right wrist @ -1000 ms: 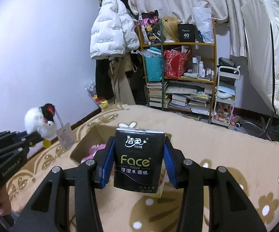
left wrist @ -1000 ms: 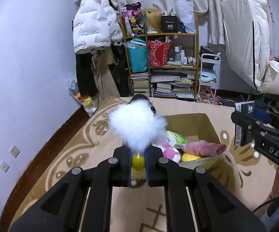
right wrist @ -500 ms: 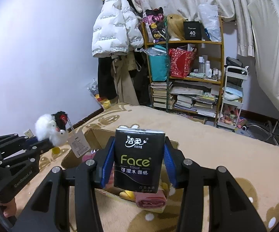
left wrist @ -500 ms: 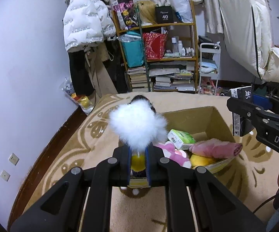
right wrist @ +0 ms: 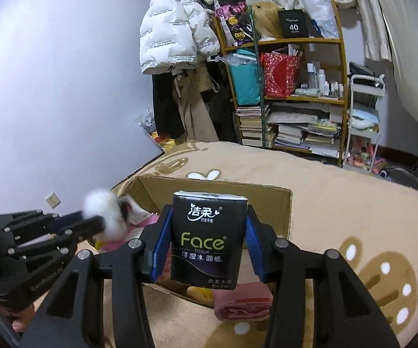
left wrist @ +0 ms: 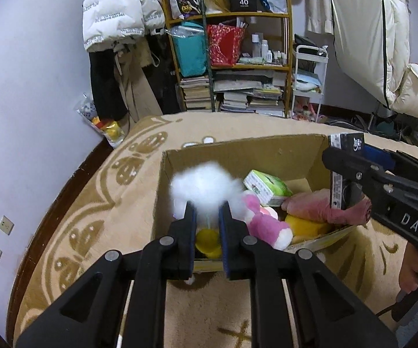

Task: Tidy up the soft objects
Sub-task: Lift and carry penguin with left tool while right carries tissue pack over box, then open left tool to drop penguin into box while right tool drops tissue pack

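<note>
- Left tool (left wrist: 207, 226) has just been loosening on the plush (left wrist: 206, 187) — it may drop short of the box (left wrist: 238, 150) ahead.
- Right tool (right wrist: 207, 243) grips the tissue pack (right wrist: 207, 240); beside it, the tools could collide.

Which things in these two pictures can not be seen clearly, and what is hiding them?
- Fluffy white plush toy, left wrist view: its front faces away; the left tongs cover its lower part.
- Bottom of the brown cardboard box, both views: covered by a pink plush rabbit, a rolled pink cloth and a green tissue pack.
- Black "Face" tissue pack, left wrist view: only an edge shows, behind the right tongs.
</note>
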Motion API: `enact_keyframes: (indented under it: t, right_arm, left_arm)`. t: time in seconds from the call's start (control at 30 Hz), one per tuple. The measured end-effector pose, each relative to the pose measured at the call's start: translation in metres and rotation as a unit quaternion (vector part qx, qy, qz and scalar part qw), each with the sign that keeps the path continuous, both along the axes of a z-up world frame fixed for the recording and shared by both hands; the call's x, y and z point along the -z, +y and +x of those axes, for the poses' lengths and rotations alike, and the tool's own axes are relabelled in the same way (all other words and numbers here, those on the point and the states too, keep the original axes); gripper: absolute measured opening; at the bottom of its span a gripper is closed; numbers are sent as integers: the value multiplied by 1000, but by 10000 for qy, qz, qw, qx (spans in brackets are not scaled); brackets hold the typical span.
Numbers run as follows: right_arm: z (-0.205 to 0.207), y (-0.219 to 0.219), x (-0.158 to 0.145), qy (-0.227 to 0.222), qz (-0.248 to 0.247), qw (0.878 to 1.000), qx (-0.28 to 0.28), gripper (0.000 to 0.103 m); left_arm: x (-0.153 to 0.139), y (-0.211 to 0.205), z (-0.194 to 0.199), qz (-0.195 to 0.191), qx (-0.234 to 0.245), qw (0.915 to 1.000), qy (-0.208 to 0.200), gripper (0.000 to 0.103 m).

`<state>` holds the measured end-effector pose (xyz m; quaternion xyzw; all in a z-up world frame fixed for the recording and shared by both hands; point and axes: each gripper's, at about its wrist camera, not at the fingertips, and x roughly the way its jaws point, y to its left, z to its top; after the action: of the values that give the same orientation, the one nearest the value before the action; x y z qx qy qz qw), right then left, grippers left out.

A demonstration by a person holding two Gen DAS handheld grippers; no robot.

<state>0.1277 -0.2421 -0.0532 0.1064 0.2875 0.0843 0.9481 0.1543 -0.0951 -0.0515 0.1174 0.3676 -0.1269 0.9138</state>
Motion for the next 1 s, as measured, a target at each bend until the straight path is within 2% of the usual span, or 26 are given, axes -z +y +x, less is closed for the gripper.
enact_keyframes:
  t: [0.27,0.37,0.43,0.53,0.67,0.73,0.8,1.0]
  right_arm:
    - [4,-6,9,128,136,9998,33,53]
    - [3,-6,10,124,157,9998,39,64]
    - [3,-6,10,123,136,9998,42,67]
    - [2,-5,9,132,116,9998,66,70]
    - [-8,-6,3,118,117,9998,124,80]
    - [-13,-5,-1,97,98,9998,131,82]
    - [-20,-4,-7,65,71,9999,137,88]
    - [-48,-1,-28,-65,-72,9996,250,103]
  left_arm:
    - [16,-2,0,154,23,9995,275,23]
    - [15,0,-1,173,-24,9995,270,29]
    - [13,4,-3,127,-110,9995,267,42]
    - [8,10,-5,92,-216,9996,178,50]
    - [1,18,-13,109,-307,9994,100,56]
    - [-3,21,-17,104,-348,9993,73,61]
    - [-8,26,-24,47,-401,9992,15,70]
    - [-28,40,-47,-146,-519,9984,-152,81]
